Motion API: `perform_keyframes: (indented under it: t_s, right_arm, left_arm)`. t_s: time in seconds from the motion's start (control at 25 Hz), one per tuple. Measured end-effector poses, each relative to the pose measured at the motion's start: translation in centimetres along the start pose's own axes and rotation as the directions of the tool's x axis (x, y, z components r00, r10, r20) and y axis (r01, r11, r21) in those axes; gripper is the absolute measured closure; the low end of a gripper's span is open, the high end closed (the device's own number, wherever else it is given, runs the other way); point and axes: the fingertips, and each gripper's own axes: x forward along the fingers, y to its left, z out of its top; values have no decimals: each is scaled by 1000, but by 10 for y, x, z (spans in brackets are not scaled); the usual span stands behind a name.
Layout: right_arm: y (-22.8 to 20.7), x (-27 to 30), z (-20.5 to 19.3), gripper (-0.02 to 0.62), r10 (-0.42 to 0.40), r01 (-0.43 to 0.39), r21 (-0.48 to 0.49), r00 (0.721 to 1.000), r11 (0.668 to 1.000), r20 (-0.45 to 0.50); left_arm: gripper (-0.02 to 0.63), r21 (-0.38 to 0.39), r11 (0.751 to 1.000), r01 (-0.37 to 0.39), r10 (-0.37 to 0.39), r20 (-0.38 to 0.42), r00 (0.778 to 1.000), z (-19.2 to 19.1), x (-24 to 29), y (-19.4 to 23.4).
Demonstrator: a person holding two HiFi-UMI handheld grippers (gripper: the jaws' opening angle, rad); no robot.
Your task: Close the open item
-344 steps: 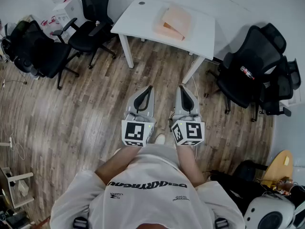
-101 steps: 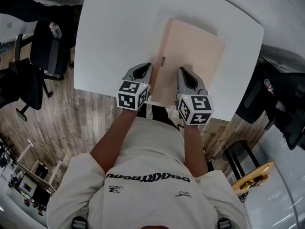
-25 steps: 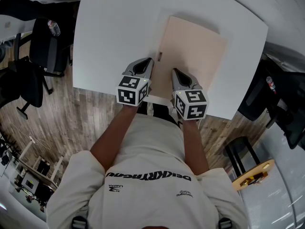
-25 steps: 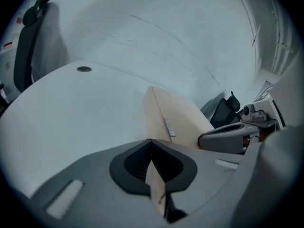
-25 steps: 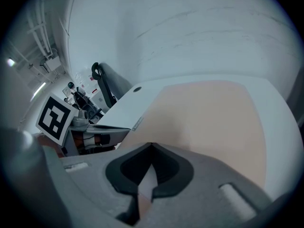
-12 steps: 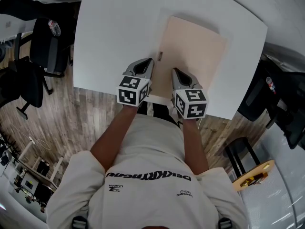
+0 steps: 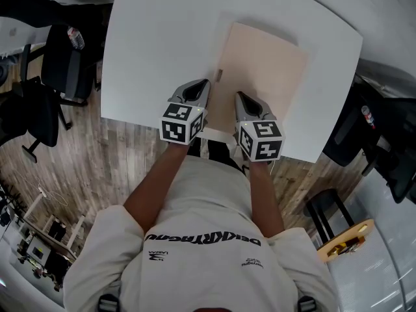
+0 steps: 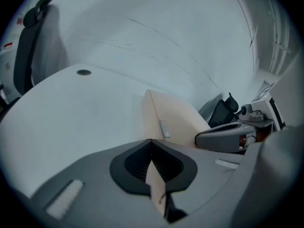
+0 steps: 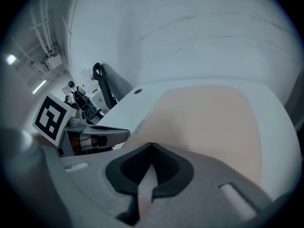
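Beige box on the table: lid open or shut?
Shut. The beige box lies flat on the white table; the left gripper view shows no raised lid.

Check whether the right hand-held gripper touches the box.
Cannot tell. Head view puts right hand-held gripper over the box; no view shows contact or gap.

Both arms reach forward, elbows bent, left forearm (image 7: 158,177) and right forearm (image 7: 261,190) bare and roughly parallel. The left gripper (image 7: 205,82) and right gripper (image 7: 238,96) sit side by side, near each other but apart, both pointing away from the torso. The marker cubes are at the rear by the wrists. The right gripper sits slightly nearer the body than the left. Left jaws have their tips together, and so do the right jaws. Each gripper shows at the edge of the other's view, level with it.
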Motion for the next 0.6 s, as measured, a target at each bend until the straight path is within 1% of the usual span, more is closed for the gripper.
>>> perform_keyframes:
  t_s: [0.2, 0.6]
  right_arm:
    - [1, -6, 9, 595, -8, 8, -7, 999, 1000, 41]
    - [2, -23, 15, 595, -17, 18, -12, 997, 1000, 82]
  left_arm:
    - [607, 7, 1000, -2, 2, 16, 1000, 5, -6, -3]
    - [607, 18, 1000, -8, 7, 44, 999, 9, -18, -10]
